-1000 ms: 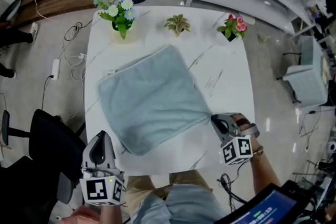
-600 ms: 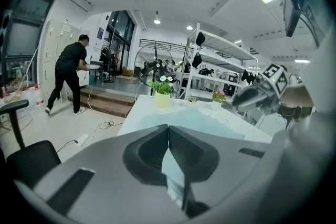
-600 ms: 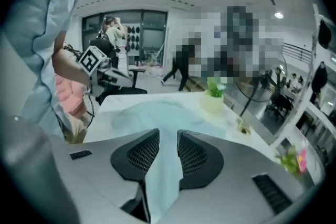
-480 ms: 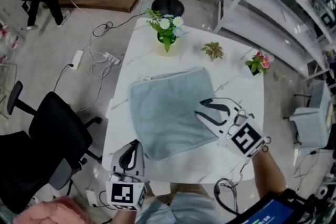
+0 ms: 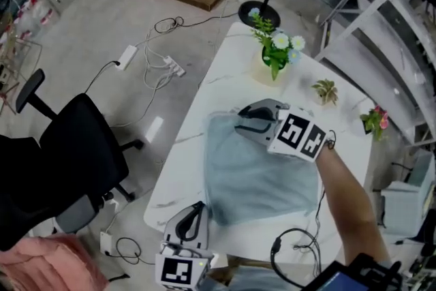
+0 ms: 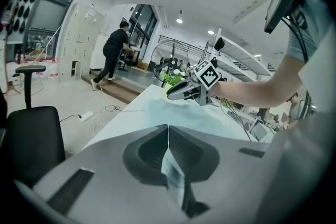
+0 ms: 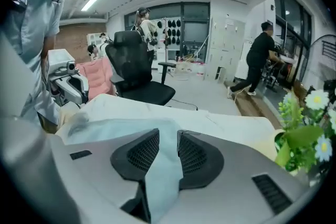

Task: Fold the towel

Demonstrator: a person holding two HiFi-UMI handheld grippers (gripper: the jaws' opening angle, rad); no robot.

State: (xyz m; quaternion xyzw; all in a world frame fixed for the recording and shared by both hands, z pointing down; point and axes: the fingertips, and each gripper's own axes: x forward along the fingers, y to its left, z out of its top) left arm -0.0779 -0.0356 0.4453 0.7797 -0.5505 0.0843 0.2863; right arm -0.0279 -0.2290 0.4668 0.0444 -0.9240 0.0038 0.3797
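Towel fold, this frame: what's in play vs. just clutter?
In play: towel; left gripper, shut on its near corner; right gripper, jaws just opening with towel between them; white table.
Lying about: white-flower plant, small green plant, pink-flower plant, office chair, power strip, floor cables.

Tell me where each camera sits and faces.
Head view: on the head, steeply down on table, towel; left tongs, right tongs, forearm show.
Left gripper view: on left tongs, shut on towel, facing along the table; right tongs, forearm show.
Right gripper view: on right tongs, just opening round the towel, facing office chair; left tongs, torso show.
All share the towel.
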